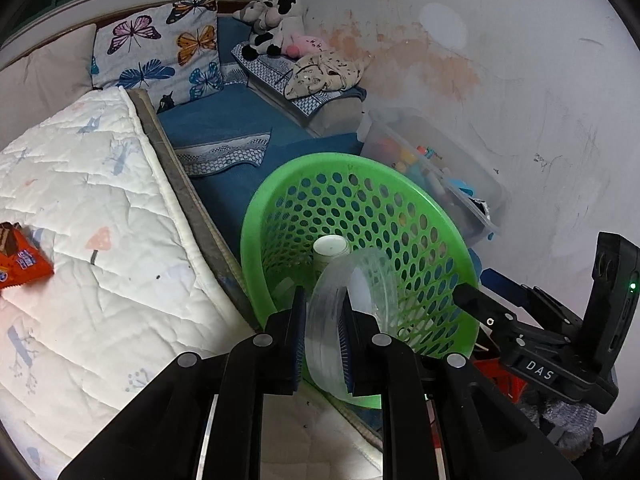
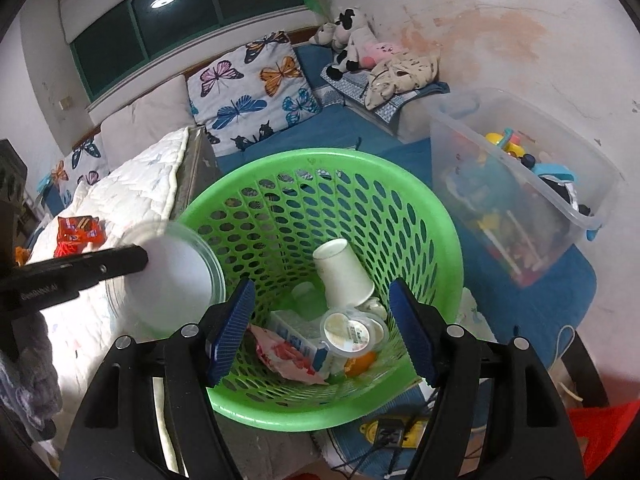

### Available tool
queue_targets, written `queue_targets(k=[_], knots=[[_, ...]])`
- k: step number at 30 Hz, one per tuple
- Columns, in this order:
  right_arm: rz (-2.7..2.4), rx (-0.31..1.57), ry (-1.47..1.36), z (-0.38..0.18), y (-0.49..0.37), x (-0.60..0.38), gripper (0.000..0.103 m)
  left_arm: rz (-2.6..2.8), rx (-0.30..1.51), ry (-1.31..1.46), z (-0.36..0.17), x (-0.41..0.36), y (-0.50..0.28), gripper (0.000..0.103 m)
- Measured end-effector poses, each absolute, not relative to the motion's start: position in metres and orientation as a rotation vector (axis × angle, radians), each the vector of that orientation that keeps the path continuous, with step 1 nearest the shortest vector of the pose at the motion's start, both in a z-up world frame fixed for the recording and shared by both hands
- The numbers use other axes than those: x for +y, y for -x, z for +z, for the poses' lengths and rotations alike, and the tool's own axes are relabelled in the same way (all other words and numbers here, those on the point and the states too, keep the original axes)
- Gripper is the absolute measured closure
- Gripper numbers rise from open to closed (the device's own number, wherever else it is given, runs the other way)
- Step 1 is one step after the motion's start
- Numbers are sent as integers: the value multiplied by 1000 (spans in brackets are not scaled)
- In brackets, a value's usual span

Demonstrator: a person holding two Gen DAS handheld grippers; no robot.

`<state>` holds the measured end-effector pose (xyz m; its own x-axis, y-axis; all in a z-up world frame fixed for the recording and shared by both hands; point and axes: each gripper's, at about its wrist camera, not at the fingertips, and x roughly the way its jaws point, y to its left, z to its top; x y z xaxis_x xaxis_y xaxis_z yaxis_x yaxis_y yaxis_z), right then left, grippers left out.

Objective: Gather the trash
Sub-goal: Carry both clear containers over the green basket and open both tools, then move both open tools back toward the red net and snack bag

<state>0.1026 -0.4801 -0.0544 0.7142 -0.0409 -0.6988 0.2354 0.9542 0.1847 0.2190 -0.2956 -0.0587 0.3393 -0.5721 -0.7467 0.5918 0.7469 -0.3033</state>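
- Green perforated basket [image 2: 420, 216]: round, upright, standing beside the quilted mattress edge; wall full of oval holes.
- Clear plastic cup [image 1: 352, 304]: transparent, ribbed wall, tipped on its side at the basket's near-left rim, mouth toward the basket; pinched by its wall between the jaws of the left gripper [image 1: 323, 334].
- White paper cup [image 2: 342, 276]: inside the basket, tilted, leaning on the trash below.
- Small round lidded tub [image 2: 352, 330]: on the basket floor, foil top facing up.
- Pink-and-white wrapper [image 2: 286, 354] and a carton [image 2: 296, 332]: basket floor, touching the tub.
- Orange snack wrapper [image 1: 22, 258]: flat on the white quilt, well apart from the basket.
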Motion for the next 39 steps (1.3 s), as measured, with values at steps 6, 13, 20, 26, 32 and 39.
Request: queue_targets(k=[6, 13, 20, 26, 32, 39], knots=[[-160, 755, -249, -52, -102, -478, 33, -768, 968, -4, -60, -294, -219, 88], [-138, 749, -228, -49, -101, -469, 33, -743, 950, 1, -55, -273, -212, 75], [-76, 745, -207, -45, -108, -446, 31, -677, 918, -2, -50, -235, -208, 65], [-19, 748, -189, -41, -119, -418, 30, -611, 893, -7, -47, -198, -207, 64], [26, 751, -169, -39, -131, -393, 30, -505, 868, -16, -47, -154, -211, 64], [81, 767, -138, -39, -143, -361, 30, -365, 834, -49, -44, -100, -232, 62]])
